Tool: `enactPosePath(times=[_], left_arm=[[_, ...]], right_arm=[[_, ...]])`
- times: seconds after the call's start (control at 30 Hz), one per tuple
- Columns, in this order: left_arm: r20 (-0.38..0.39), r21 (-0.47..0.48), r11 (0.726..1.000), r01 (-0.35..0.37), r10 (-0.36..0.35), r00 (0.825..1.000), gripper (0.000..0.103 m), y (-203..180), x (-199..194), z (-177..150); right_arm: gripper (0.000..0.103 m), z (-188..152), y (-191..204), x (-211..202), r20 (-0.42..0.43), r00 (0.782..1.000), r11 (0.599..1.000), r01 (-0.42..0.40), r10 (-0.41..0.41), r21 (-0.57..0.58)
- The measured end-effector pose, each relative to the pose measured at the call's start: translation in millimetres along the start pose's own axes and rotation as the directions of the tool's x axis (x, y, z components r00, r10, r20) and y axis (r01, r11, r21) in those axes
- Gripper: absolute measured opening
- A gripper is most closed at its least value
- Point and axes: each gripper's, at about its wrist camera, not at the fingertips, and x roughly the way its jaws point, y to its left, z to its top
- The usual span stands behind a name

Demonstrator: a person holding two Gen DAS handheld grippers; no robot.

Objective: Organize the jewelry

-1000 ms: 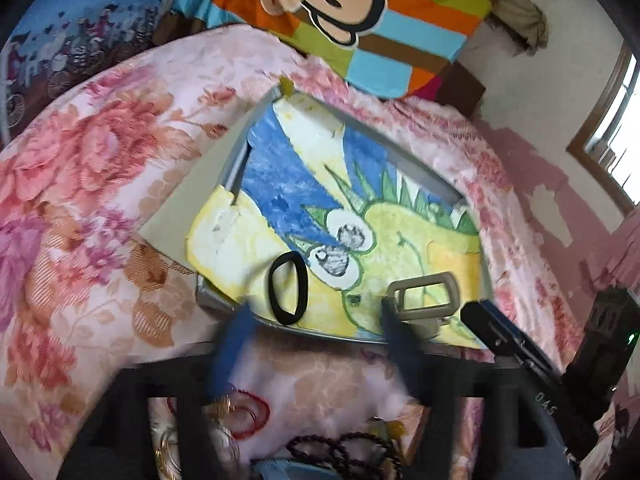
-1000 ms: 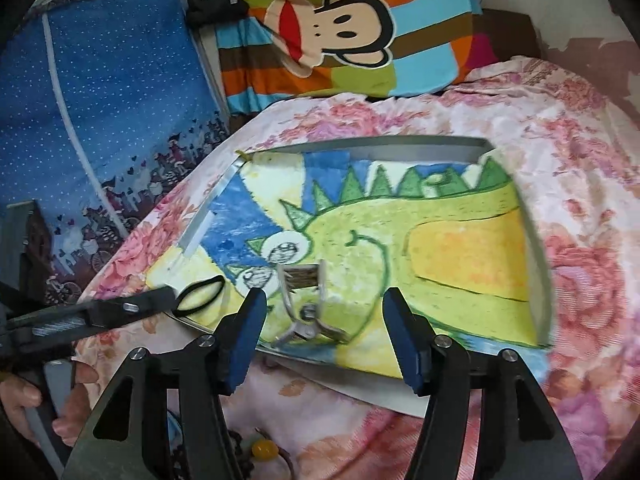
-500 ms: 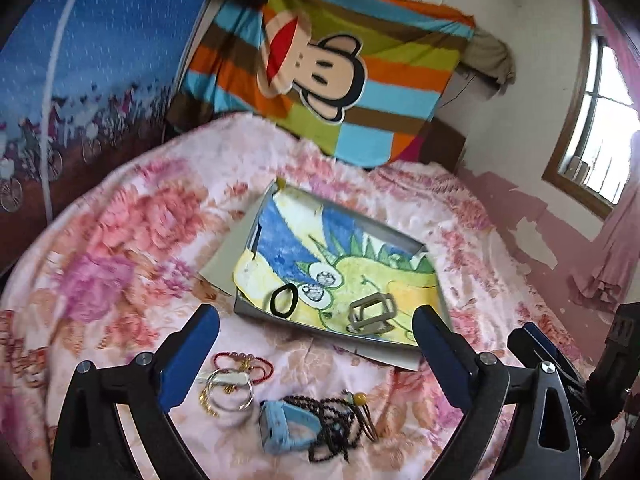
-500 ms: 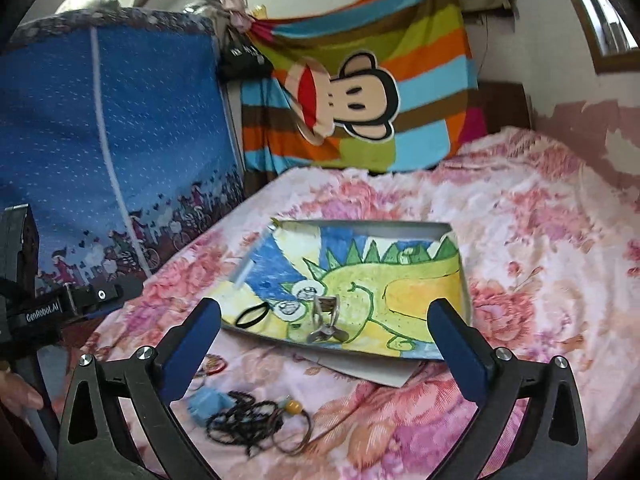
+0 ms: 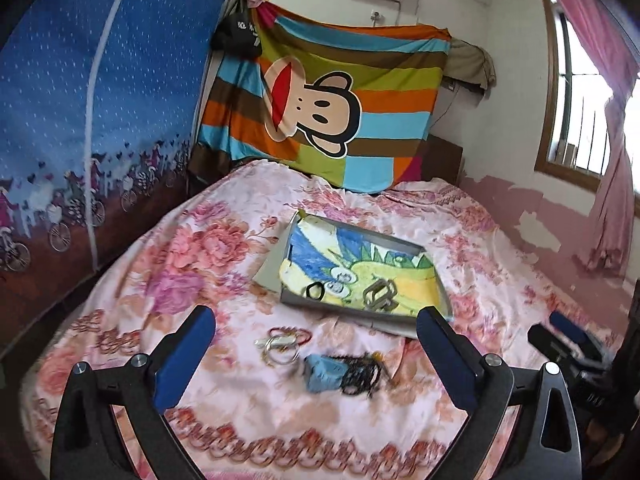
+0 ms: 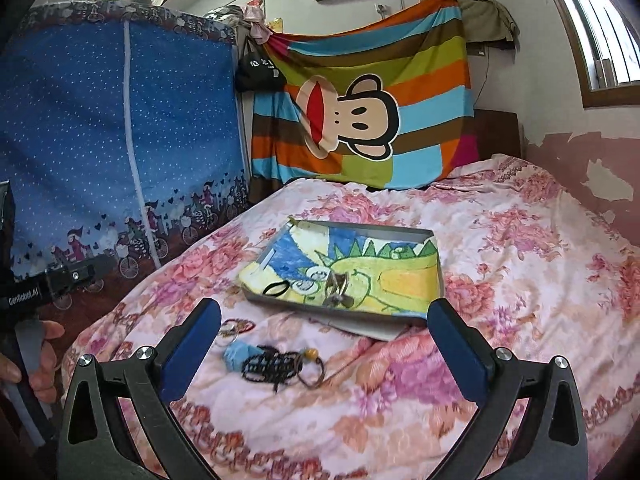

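Both tongs, left [image 5: 316,354] and right [image 6: 324,340], are spread wide and empty, held above the bed [image 5: 208,248]. The tray [image 5: 412,247] holds a black hair tie [image 5: 315,291] and a metal clasp [image 5: 380,294]. Bangles [image 5: 285,345], a blue item [image 5: 322,367] and black beads [image 5: 362,372] lie on the bedcover just in front of it, presumably awaiting transfer.

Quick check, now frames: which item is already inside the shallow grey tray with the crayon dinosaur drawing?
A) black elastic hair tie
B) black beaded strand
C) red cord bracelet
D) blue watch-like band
A: the black elastic hair tie lies inside the shallow grey tray near its front left corner; the blue band, black beaded strand and red cord bracelet sit on the floral bedspread in front of it.
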Motion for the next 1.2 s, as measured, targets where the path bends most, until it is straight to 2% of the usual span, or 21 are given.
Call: enactPosePath(times=[0.2, 0.43, 0.57, 0.7, 0.93, 1.07, 1.2], left_arm=[[-0.013, 0.046, 0.999, -0.016, 0.017, 1.0, 0.101, 2.8, -28.4, -21.8], [-0.116, 0.12, 0.992, -0.047, 0.062, 0.991, 0.101, 2.5, -34.9, -49.6], [-0.185, 0.143, 0.989, -0.042, 0.069, 0.98, 0.101, 4.9, -26.8, -62.5], [-0.274, 0.138, 0.99, -0.036, 0.073, 0.959, 0.101, 8.8, -9.8, -69.9], [-0.367, 0.103, 0.994, -0.034, 0.07, 0.927, 0.101, 15.4, 24.0, -74.3], [-0.427, 0.036, 0.999, -0.04, 0.052, 0.903, 0.101, 22.4, 54.8, -71.2], [-0.461, -0.036, 0.999, -0.04, 0.019, 0.887, 0.101, 27.0, 83.4, -69.2]], right_arm=[[0.102, -18.9, 4.5, -21.3, -0.03, 1.0, 1.0, 0.006, -0.005, 0.016], [0.101, -49.6, 7.1, -24.3, -0.11, 0.994, 1.0, 0.009, -0.007, 0.019], [0.101, -66.0, 8.5, -13.4, -0.179, 0.984, 1.0, 0.01, -0.01, -0.002], [0.101, -80.9, 4.3, 1.4, -0.246, 0.969, 1.0, -0.002, 0.002, 0.001], [0.101, -95.0, 5.1, 29.0, -0.315, 0.949, 0.999, -0.031, 0.022, -0.023], [0.102, -94.2, 2.6, 48.9, -0.346, 0.938, 0.999, -0.037, 0.022, -0.035], [0.102, -89.9, 1.2, 72.0, -0.364, 0.931, 0.997, -0.047, 0.022, -0.059]])
